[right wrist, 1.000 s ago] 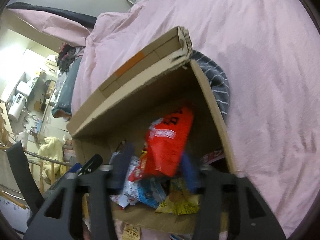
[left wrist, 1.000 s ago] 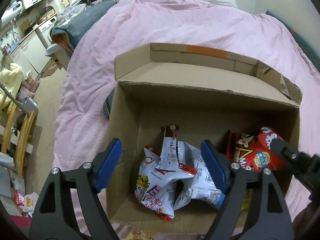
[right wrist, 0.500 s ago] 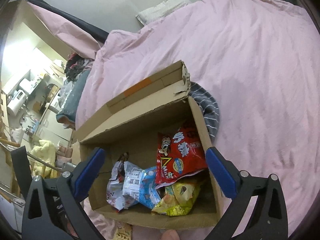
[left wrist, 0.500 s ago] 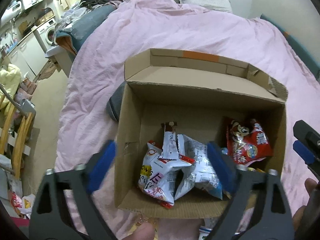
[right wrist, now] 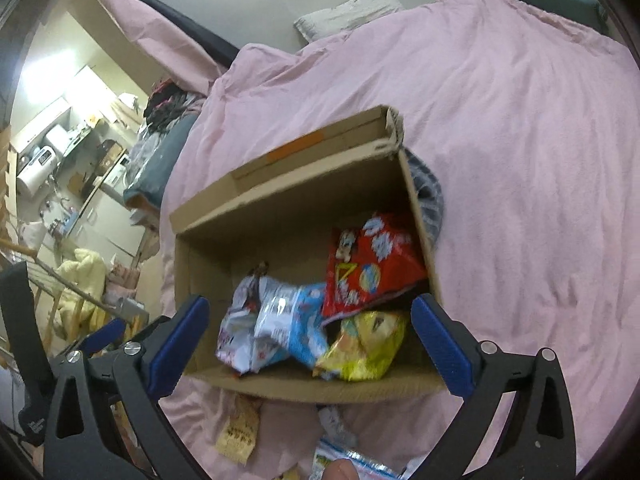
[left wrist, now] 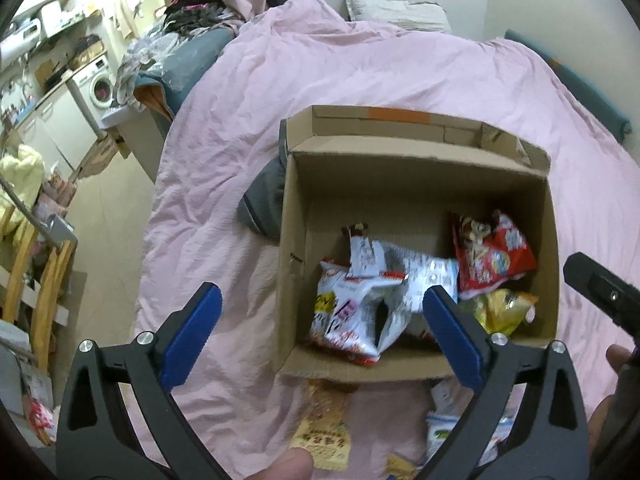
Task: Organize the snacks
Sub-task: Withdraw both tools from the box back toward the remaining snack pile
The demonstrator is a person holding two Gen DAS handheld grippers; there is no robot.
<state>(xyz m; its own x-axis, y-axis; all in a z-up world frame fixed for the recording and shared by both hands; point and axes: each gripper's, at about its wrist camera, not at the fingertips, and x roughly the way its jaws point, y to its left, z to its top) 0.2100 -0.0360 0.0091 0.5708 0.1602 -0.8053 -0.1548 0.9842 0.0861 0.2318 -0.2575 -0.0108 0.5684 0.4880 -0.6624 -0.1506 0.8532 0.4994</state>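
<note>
Four snack bags (right wrist: 372,268) in one box (right wrist: 280,216)

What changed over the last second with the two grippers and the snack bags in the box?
The right gripper let go of the red bag, which now lies in the cardboard box. The left gripper released the white bag. Both pulled back, open and empty. The box stayed on the pink bedcover.

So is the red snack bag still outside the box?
No, the red snack bag lies inside the cardboard box, leaning against its right wall above a yellow bag.
</note>
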